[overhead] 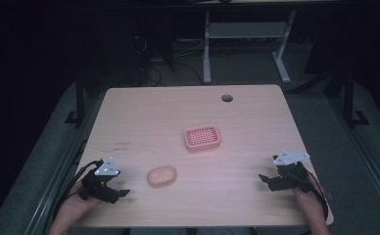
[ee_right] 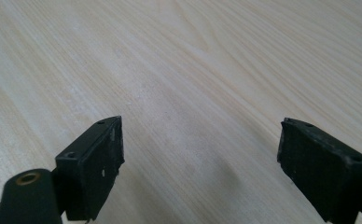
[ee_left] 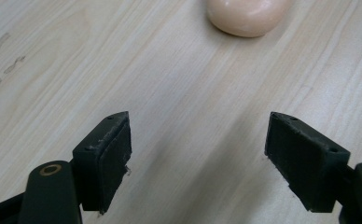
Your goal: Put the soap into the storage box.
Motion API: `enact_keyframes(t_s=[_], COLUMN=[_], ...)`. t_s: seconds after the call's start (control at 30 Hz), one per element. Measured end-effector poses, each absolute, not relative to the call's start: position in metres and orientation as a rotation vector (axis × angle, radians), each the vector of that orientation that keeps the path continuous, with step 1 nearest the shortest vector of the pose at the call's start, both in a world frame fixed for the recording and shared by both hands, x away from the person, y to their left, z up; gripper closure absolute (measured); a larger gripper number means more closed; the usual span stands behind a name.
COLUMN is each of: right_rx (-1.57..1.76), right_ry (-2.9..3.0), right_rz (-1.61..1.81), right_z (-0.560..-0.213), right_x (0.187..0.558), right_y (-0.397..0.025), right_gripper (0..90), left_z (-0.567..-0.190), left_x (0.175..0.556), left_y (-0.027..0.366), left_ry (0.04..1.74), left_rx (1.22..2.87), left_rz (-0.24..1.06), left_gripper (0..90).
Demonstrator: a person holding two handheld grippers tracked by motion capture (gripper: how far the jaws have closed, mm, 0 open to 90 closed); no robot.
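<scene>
Both claws spread, empty; soap bar [overhead: 162, 176] near left claw [overhead: 122, 193], ahead; right claw [overhead: 262, 178] well apart, possibly hovering

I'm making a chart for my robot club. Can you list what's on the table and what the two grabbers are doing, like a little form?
table: light wood, round hole near its far edge
soap: peach oval bar, lying on the table, near side, left of middle
soap dish: pink, ridged, empty, near the middle
left gripper: jaws open, holding nothing, soap just ahead
right gripper: jaws open, holding nothing, bare wood ahead
</scene>
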State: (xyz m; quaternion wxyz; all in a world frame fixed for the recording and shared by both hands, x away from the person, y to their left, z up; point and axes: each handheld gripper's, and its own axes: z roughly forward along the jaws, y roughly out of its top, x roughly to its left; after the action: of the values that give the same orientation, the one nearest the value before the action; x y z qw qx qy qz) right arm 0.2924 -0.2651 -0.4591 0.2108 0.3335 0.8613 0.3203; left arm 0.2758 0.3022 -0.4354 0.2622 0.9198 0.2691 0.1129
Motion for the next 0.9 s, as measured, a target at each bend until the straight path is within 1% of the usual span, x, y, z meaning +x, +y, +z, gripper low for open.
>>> enact_keyframes(t_s=[0.37, 0.9], right_rx=[0.922, 0.907], right_ry=[2.396, 2.399], right_rz=[0.887, 0.881], right_z=[-0.4592, -0.4585], right_x=[0.2927, 0.2924], right_y=[-0.2646, -0.2637], right_gripper=[14.0, 14.0], left_z=[-0.4377, -0.4348], left_x=[0.2748, 0.2717], left_y=[0.2978, 0.2919], left_ry=[0.729, 0.705], left_rx=[2.514, 2.519], left_rz=[0.298, 0.323], left_gripper=[21.7, 21.1])
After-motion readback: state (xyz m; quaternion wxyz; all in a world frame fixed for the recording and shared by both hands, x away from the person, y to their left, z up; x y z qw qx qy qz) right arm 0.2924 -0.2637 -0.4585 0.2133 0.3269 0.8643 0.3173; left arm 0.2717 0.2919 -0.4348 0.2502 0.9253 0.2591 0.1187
